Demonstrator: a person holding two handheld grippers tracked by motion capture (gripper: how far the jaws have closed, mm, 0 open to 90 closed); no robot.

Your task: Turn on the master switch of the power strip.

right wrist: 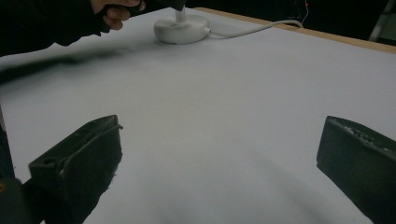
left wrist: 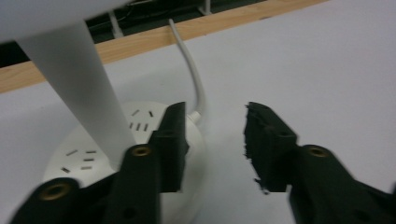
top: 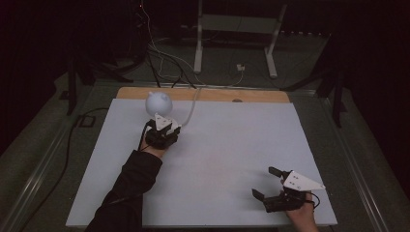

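A white desk lamp stands at the table's far left, its round head (top: pixel 159 102) above my left gripper (top: pixel 162 122). In the left gripper view, the lamp's round base (left wrist: pixel 93 149) has small slots and a slanted stem (left wrist: pixel 79 88). My left gripper (left wrist: pixel 215 109) is low beside that base. Its left jaw lies over the base's right rim, to the right of the stem, and its jaws are open with nothing between them. The right gripper (top: pixel 265 182) hovers near the front right corner. Its jaws (right wrist: pixel 222 123) are wide open over bare white table, with the lamp base (right wrist: pixel 182 29) far off.
The lamp's white cord (left wrist: pixel 194 79) runs from the base over the wooden back edge (top: pixel 203 94) to the floor. The white tabletop (top: pixel 217 145) spreads between the two grippers. A white metal stand (top: pixel 237 29) and loose cables lie on the floor behind.
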